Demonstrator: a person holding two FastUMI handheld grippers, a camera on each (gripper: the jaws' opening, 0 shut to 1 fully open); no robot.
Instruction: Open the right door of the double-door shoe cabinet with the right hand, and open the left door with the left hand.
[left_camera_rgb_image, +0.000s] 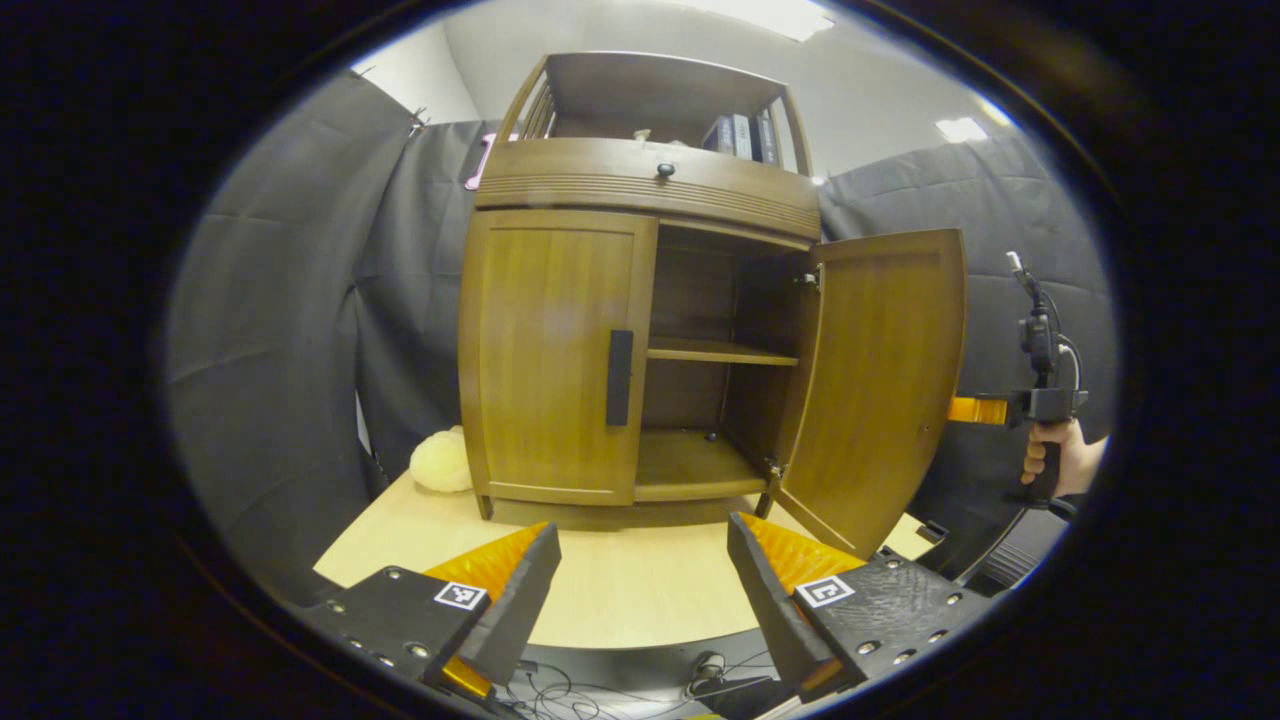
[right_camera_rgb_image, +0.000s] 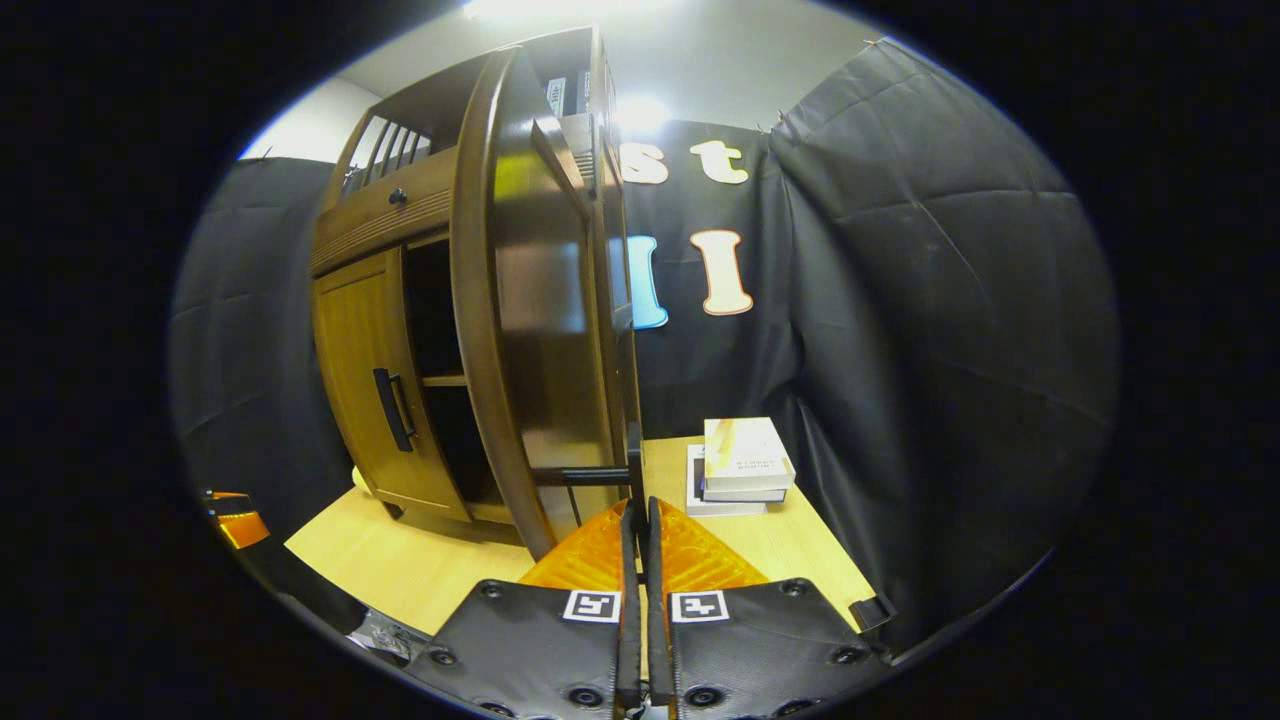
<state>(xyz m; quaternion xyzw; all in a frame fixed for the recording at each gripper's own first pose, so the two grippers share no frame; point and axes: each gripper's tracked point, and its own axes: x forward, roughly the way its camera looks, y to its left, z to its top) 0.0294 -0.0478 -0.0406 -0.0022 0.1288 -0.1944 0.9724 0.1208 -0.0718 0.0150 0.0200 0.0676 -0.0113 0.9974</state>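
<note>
**Shoe cabinet, one door open and one shut**

Left gripper view: the shoe cabinet (left_camera_rgb_image: 640, 330) stands on a table (left_camera_rgb_image: 620, 590). Its right door (left_camera_rgb_image: 880, 390) is swung wide, baring the shelves; the left door (left_camera_rgb_image: 550, 355) lies flush, its handle (left_camera_rgb_image: 619, 378) untouched. The left gripper (left_camera_rgb_image: 645, 590) hangs well short of that door, fingers spread wide and empty. Right gripper view: the right gripper (right_camera_rgb_image: 640, 545) sits with fingers pressed nearly together at the open door's handle (right_camera_rgb_image: 632, 470); whether they pinch it is hard to tell. Judged so, half is done; the left door remains.
</note>
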